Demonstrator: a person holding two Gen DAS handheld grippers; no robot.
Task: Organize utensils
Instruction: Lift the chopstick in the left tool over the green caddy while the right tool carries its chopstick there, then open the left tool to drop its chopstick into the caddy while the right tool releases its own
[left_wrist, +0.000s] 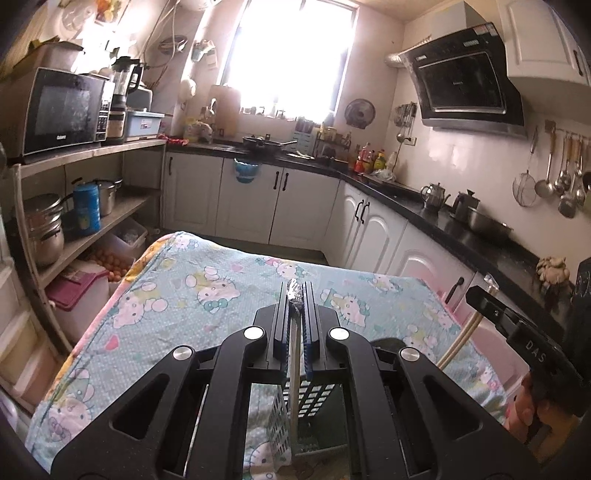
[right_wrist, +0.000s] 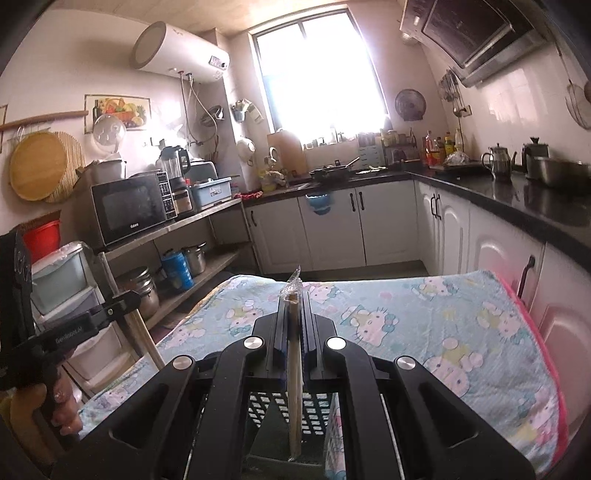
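Note:
My left gripper (left_wrist: 296, 291) is shut on a pair of wooden chopsticks (left_wrist: 294, 369) in a clear wrapper. They hang down between the fingers into a perforated utensil basket (left_wrist: 314, 398) below. My right gripper (right_wrist: 294, 291) is shut on a second wrapped pair of chopsticks (right_wrist: 294, 387), whose lower end reaches into the dark perforated basket (right_wrist: 266, 410). Each gripper also shows in the other view: the right gripper (left_wrist: 476, 295) with its chopsticks (left_wrist: 461, 339), and the left gripper (right_wrist: 125, 299) with its chopsticks (right_wrist: 144, 336). The basket stands on a table under a cartoon-cat cloth (right_wrist: 424, 317).
The cloth-covered table (left_wrist: 184, 302) stretches ahead of both grippers. A shelf with a microwave (left_wrist: 62, 114) and pots stands to the left. A dark counter (left_wrist: 461, 229) with kettles runs along the right. A hand (left_wrist: 524, 402) holds the right gripper's handle.

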